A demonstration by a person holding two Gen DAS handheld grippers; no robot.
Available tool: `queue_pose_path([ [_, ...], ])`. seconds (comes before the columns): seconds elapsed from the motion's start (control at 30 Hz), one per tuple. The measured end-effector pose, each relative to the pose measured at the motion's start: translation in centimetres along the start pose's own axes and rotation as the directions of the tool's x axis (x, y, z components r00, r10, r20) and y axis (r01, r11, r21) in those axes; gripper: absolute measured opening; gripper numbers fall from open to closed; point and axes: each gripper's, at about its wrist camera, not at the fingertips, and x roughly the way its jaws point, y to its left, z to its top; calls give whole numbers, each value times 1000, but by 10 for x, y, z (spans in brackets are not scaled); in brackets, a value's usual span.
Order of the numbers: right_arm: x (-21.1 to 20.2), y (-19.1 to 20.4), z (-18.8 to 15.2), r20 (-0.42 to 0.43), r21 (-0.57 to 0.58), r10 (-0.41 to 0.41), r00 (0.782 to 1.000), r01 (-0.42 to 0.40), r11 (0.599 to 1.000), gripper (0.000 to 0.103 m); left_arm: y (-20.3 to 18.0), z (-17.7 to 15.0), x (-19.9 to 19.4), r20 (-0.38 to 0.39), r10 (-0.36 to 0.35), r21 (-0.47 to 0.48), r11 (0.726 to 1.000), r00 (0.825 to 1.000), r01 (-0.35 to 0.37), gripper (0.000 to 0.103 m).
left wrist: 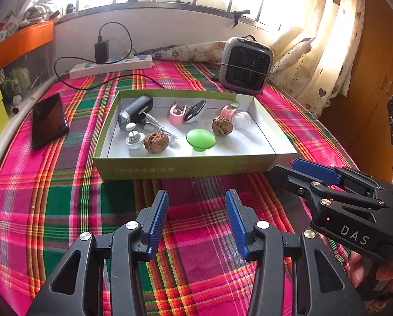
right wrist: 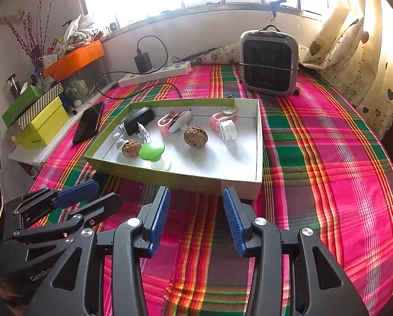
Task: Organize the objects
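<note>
- Holding both tools short of the green box, I see my left hand-held gripper with its blue pads apart and nothing between them, only plaid cloth below.
- My right hand-held gripper also stands apart and empty, its tips just short of the box's near right corner.
- From the left wrist view the right tool sits just beside mine on the right, with fingers of the person's hand under it.
- The box lies on the cloth-covered tabletop and holds the small things: two walnuts, a green knob, two pink clips, a black device with a white cable, a white stopper and a clear jar.
- A dark phone lies on the cloth left of the box, apart from it.
- Behind the box stand a small grey heater and a white power strip with a black charger plugged in.
</note>
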Motion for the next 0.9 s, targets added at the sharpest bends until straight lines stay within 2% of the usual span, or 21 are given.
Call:
queue_pose_path([
  [0.47, 5, 3, -30, -62, 2, -13, 998, 14, 1000, 44, 3, -21, 5, -52, 35, -22, 999, 998, -37, 43],
  [0.6, 7, -1, -34, -72, 21, -15, 997, 16, 1000, 53, 3, -23, 6, -47, 42, -23, 999, 998, -44, 43],
  [0.9, 10, -3, -35, -77, 25, -29, 997, 31, 999, 55, -1, -20, 11, -39, 72, -22, 997, 997, -73, 44],
])
